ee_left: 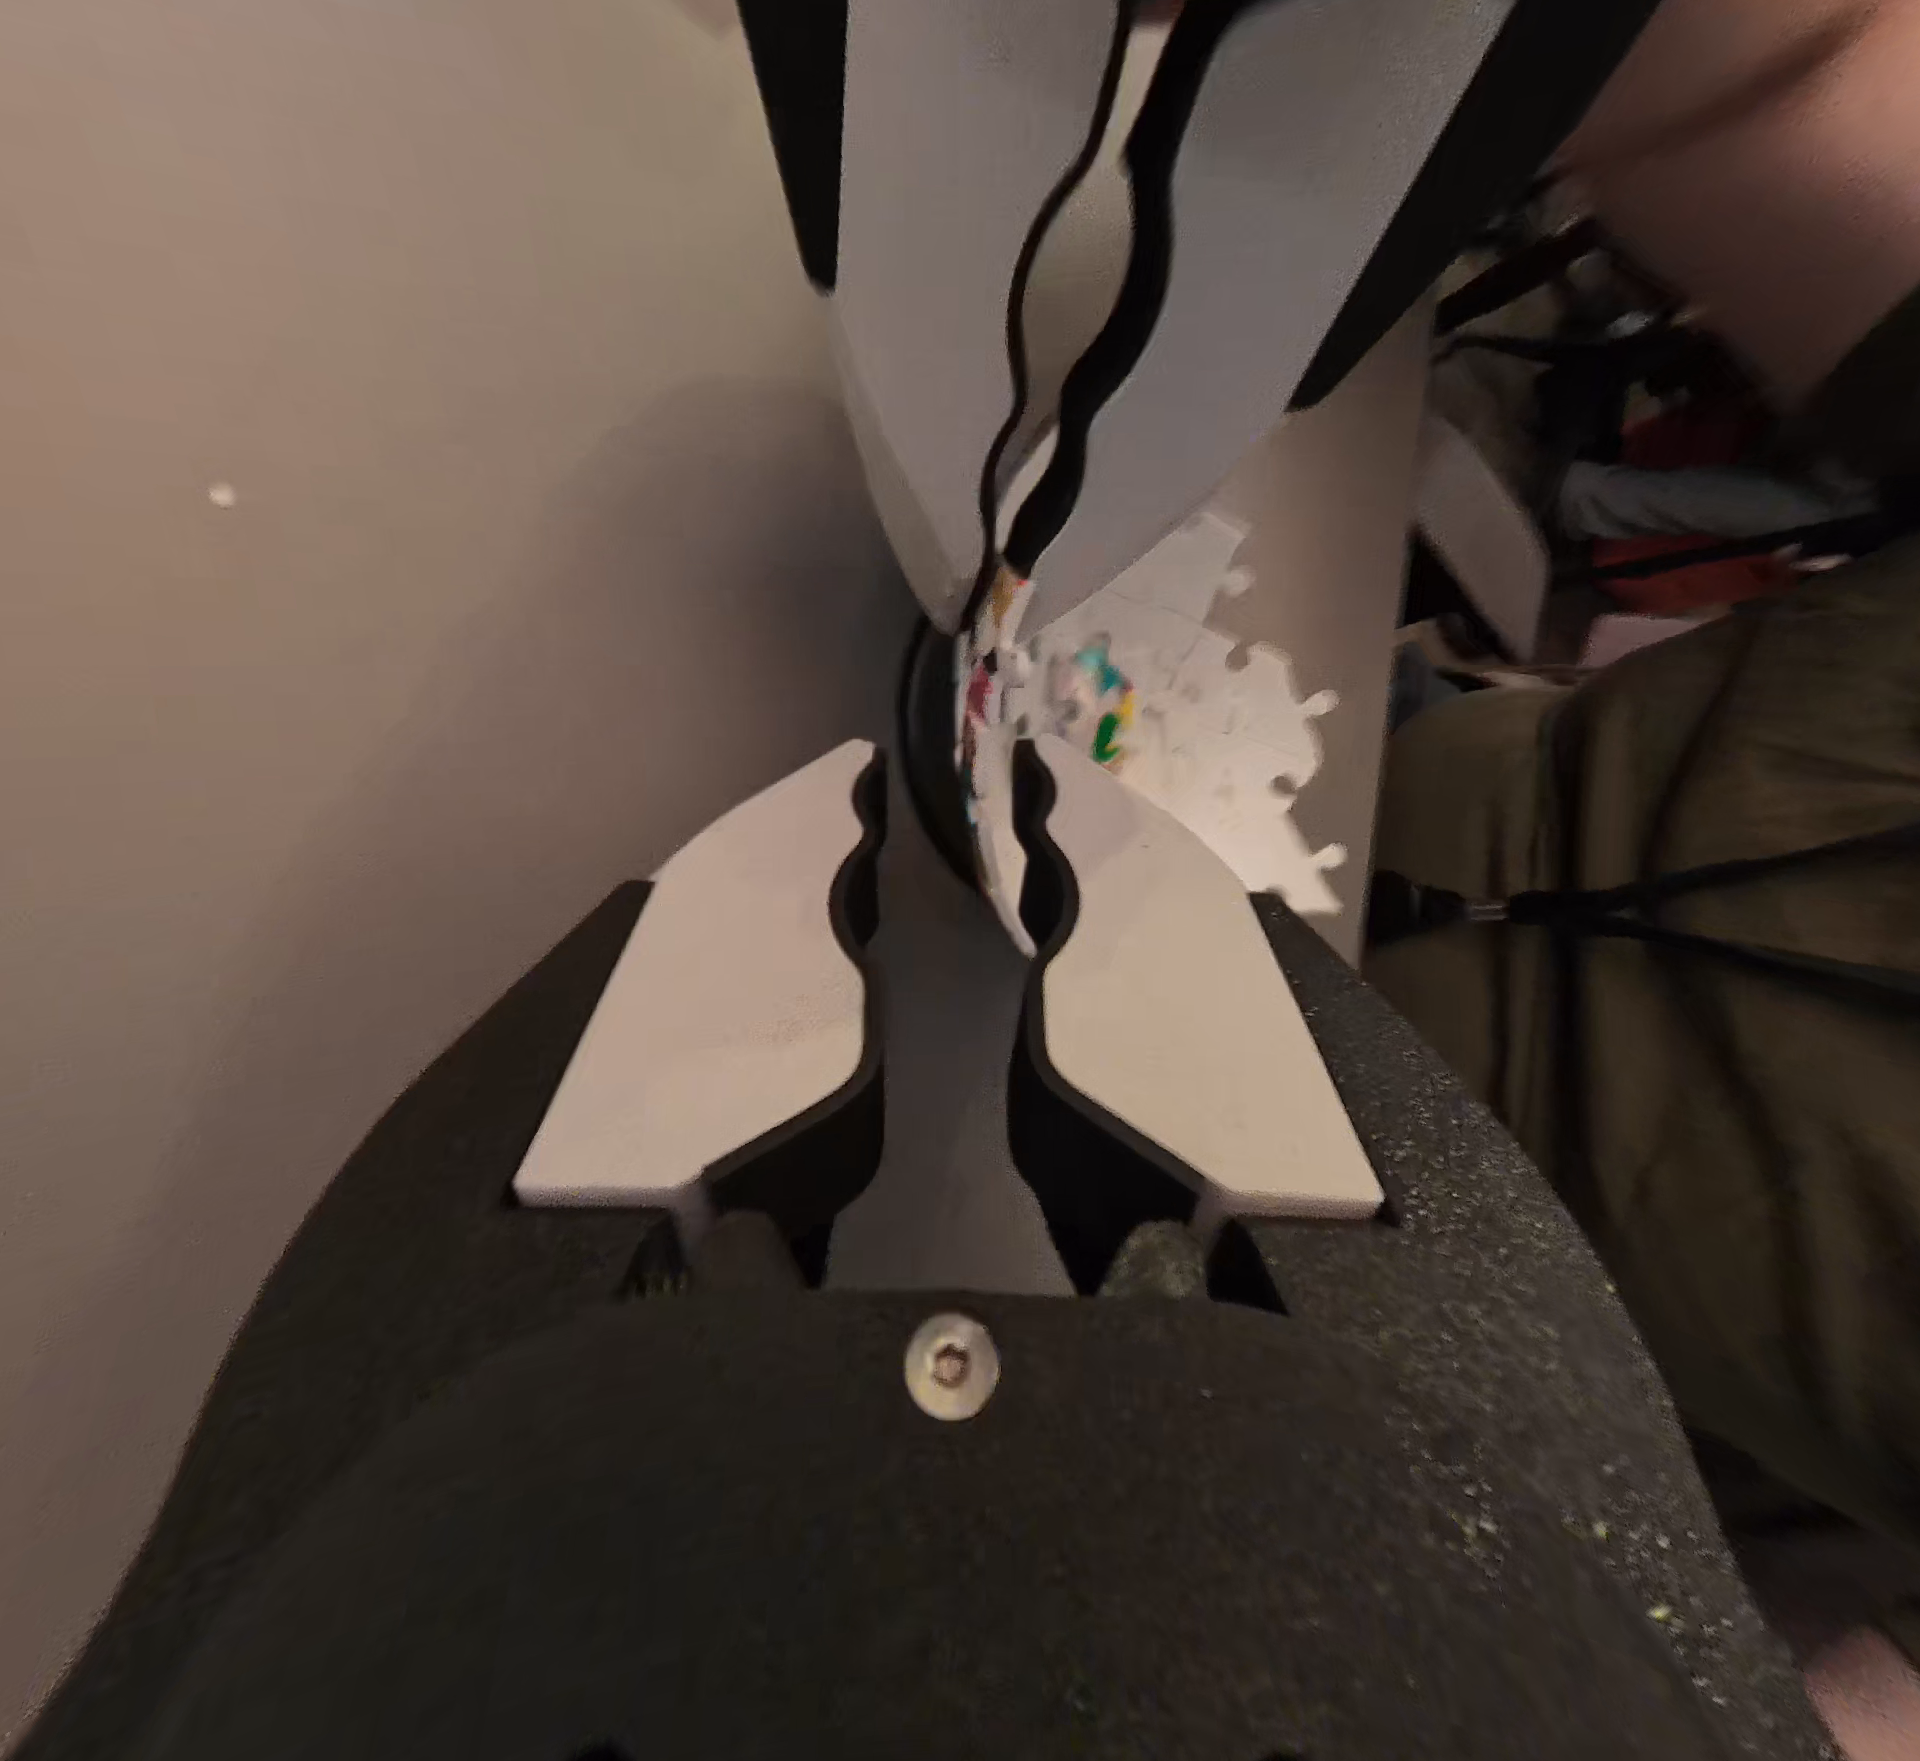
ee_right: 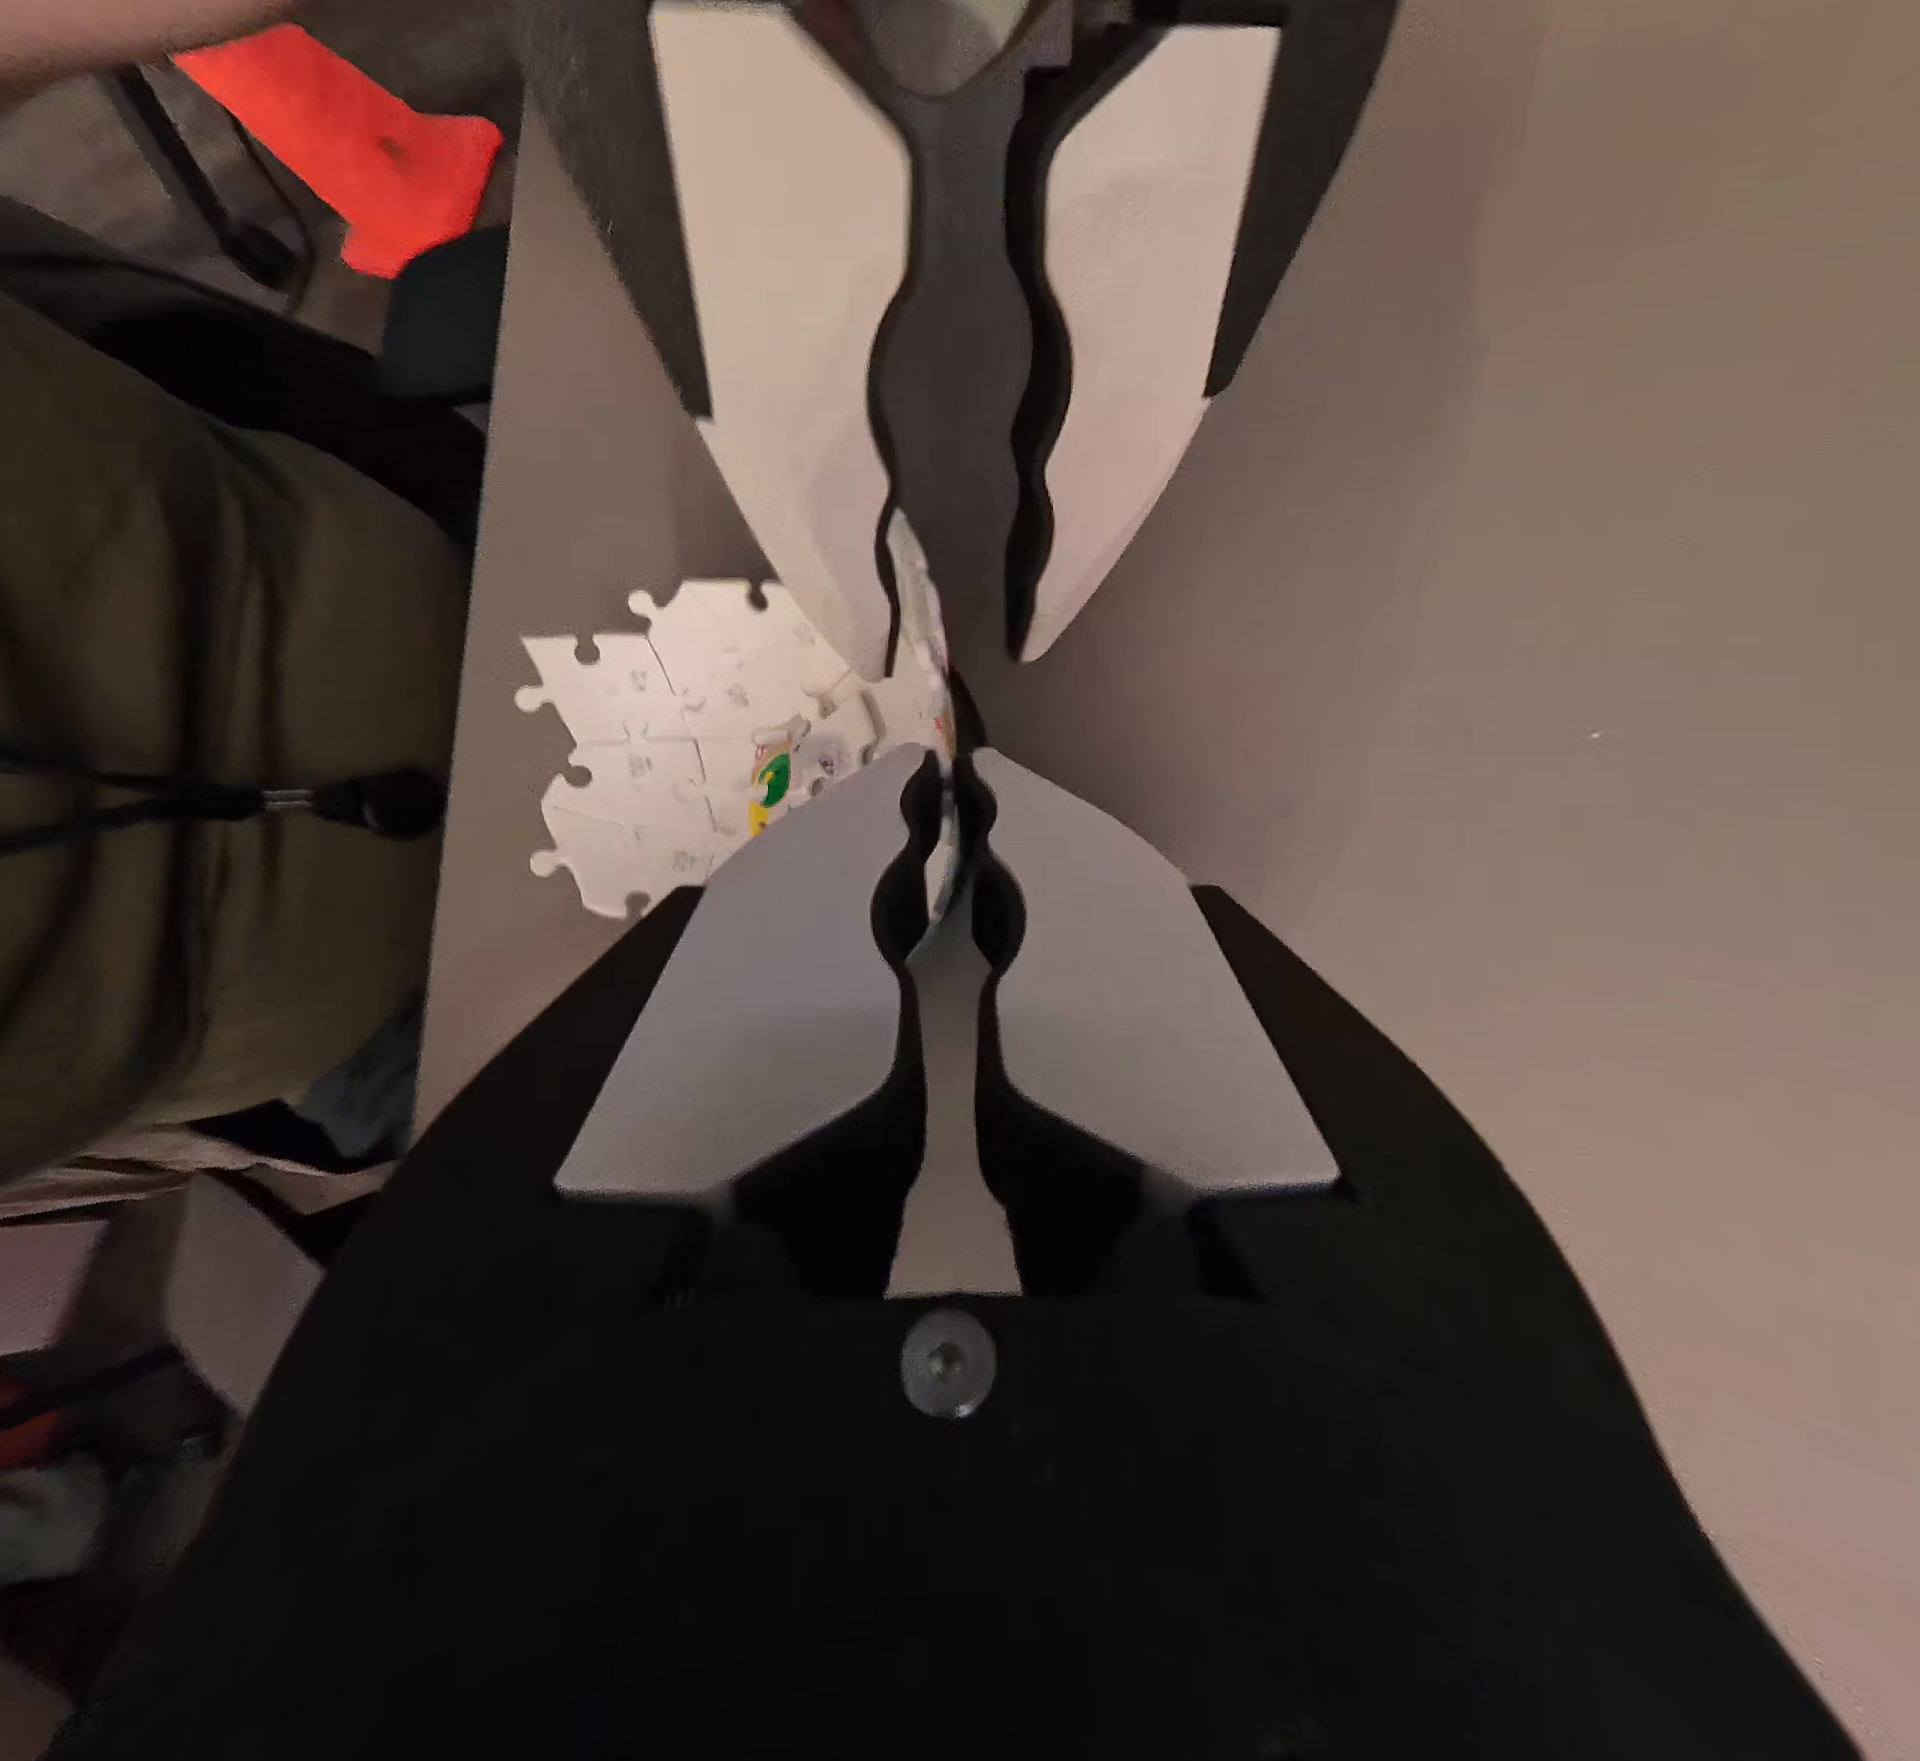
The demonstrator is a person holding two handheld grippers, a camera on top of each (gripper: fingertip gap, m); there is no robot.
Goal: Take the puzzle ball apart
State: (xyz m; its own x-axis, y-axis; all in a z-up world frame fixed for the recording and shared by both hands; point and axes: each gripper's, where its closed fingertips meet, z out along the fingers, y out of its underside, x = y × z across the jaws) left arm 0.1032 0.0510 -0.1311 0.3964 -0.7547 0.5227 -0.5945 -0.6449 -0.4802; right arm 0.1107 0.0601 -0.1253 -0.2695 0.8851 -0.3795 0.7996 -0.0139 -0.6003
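The puzzle ball, a curved shell of white interlocked pieces with a jagged knobbed edge, hangs just over the grey counter, pinched between both tools. The left tool has a clear gap between its fingers, the shell's rim touching only one. The right tool is clenched on the puzzle ball's rim. Open counter lies beyond; an olive sleeve crowds the near edge. Small marks on the pieces are too blurred to make out.
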